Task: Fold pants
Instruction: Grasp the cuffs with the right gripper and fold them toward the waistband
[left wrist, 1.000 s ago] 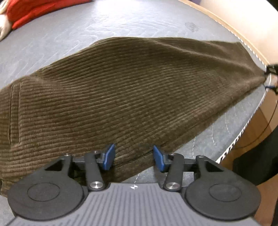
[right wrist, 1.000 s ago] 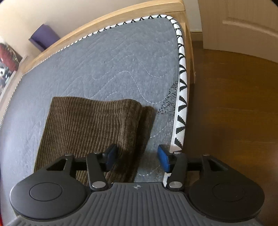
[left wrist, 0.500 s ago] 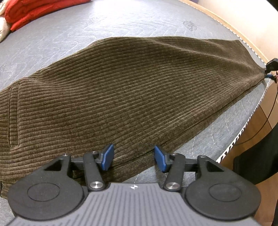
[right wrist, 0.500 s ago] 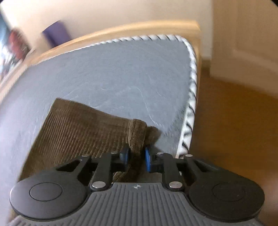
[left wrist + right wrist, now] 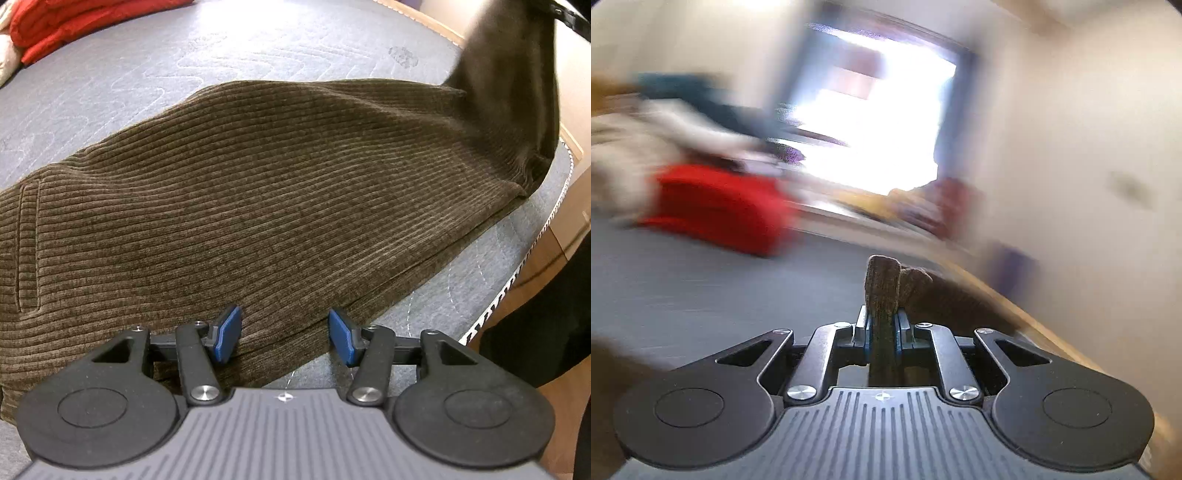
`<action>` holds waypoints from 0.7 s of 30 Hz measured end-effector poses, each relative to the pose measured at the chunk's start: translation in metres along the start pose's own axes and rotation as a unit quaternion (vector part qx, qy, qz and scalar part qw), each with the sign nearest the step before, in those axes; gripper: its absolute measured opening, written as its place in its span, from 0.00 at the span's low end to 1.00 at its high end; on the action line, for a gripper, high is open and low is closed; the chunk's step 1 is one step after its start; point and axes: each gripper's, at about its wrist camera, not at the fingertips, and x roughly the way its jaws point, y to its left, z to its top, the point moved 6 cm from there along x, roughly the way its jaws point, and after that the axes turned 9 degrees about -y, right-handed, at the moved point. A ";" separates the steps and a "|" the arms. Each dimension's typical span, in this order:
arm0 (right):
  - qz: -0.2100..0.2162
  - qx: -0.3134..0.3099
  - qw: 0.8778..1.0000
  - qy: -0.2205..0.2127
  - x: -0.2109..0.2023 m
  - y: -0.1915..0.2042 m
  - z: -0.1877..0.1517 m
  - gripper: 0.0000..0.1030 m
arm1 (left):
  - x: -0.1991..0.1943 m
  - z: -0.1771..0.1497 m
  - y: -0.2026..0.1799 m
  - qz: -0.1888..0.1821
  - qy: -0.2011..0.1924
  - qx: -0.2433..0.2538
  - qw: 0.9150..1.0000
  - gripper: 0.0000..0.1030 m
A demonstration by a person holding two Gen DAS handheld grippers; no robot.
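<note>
Beyond the pants (image 5: 258,206), a red cloth (image 5: 74,26) lies on the mattress (image 5: 258,40).

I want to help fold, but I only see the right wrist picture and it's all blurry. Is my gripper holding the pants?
Observer: Yes, the right gripper is shut on the brown pants; in the left view their far end is lifted off the bed.
Operator: Where's the rest of them?
Observer: Spread flat across the grey bed, with a pocket seam at the left.
Operator: Is the other gripper holding too?
Observer: No. The left gripper is open, poised over the pants' near edge.
</note>
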 end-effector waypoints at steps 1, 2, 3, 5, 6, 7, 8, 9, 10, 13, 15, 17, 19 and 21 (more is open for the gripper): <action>0.053 -0.017 0.998 -0.007 -0.010 0.037 0.002 0.13 | -0.001 0.000 0.000 -0.001 0.000 -0.001 1.000 0.56; 0.116 -0.031 0.993 0.005 -0.017 0.073 -0.002 0.14 | -0.002 -0.001 0.001 -0.001 0.000 -0.001 1.000 0.56; 0.181 -0.049 0.982 0.035 -0.023 0.109 -0.013 0.15 | -0.003 -0.001 0.001 -0.001 0.000 -0.001 1.000 0.56; 0.295 -0.069 0.943 0.138 -0.033 0.168 -0.054 0.16 | -0.005 -0.002 0.000 -0.003 -0.001 -0.002 1.000 0.57; 0.341 -0.067 0.917 0.197 -0.039 0.187 -0.077 0.16 | -0.007 -0.003 0.001 -0.003 0.000 -0.003 1.000 0.57; 0.363 -0.067 0.901 0.228 -0.045 0.198 -0.090 0.17 | -0.008 -0.004 0.002 -0.005 -0.001 -0.006 1.000 0.57; 0.366 -0.079 0.899 0.225 -0.051 0.203 -0.093 0.19 | -0.010 -0.004 0.002 -0.007 -0.001 -0.009 1.000 0.58; 0.364 -0.095 0.903 0.208 -0.056 0.204 -0.088 0.23 | -0.011 -0.005 0.003 -0.009 -0.002 -0.013 1.000 0.58; 0.369 -0.086 0.905 0.195 -0.058 0.200 -0.078 0.22 | -0.013 -0.006 0.005 -0.012 -0.002 -0.015 1.000 0.58; 0.365 0.003 0.913 0.182 -0.054 0.175 -0.058 0.32 | -0.016 -0.007 0.008 -0.021 -0.002 -0.024 0.999 0.58; 0.337 0.020 0.921 0.193 -0.047 0.161 -0.061 0.34 | -0.018 -0.005 0.011 -0.026 -0.002 -0.036 0.999 0.58; 0.328 0.019 0.922 0.204 -0.040 0.158 -0.069 0.34 | -0.018 -0.003 0.013 -0.029 -0.001 -0.046 0.998 0.58; 0.328 0.010 0.921 0.210 -0.035 0.164 -0.074 0.35 | -0.020 -0.002 0.014 -0.029 0.000 -0.047 0.999 0.58; 0.346 0.001 0.912 0.221 -0.035 0.179 -0.083 0.39 | -0.020 -0.002 0.013 -0.027 0.000 -0.045 0.999 0.58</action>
